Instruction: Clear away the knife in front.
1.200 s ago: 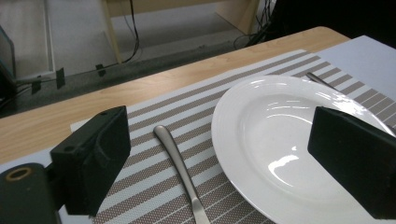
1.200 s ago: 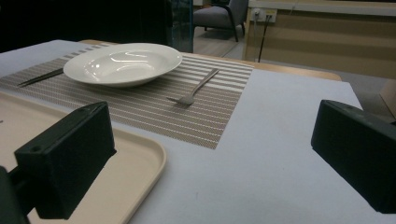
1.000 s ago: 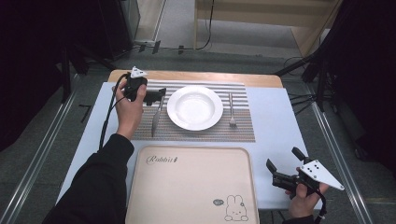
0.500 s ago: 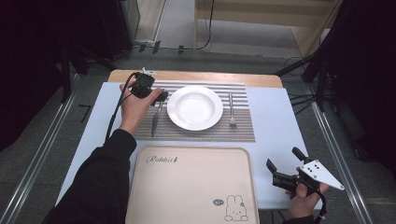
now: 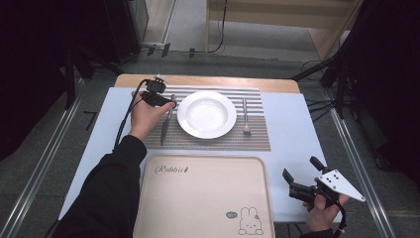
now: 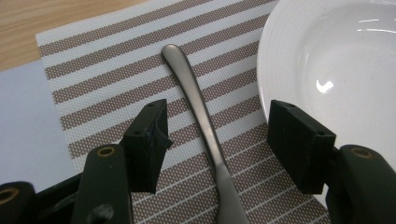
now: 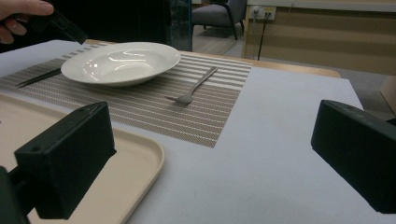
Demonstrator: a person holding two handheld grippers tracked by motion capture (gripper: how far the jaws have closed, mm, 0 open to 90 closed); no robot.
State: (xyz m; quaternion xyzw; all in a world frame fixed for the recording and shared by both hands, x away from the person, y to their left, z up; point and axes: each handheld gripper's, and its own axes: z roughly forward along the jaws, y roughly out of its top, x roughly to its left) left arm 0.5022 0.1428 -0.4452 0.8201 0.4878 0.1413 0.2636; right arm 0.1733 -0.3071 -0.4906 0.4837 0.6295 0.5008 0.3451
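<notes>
Left gripper (image 6: 215,140) straddles the knife (image 6: 201,116) handle, jaws half open and just closing, pads not touching it. Knife lies on the mat (image 5: 255,141) by its left edge, beside the plate (image 5: 206,114). Right gripper (image 5: 301,172) hovers wide open, empty, at the table's (image 5: 297,124) near right corner.

Knife (image 6: 205,135): matte grey metal, one-piece, slim curved handle. Lies flat on the striped placemat (image 5: 257,136) near its left edge, just beside the white plate's left rim, handle end toward the mat's far edge.
</notes>
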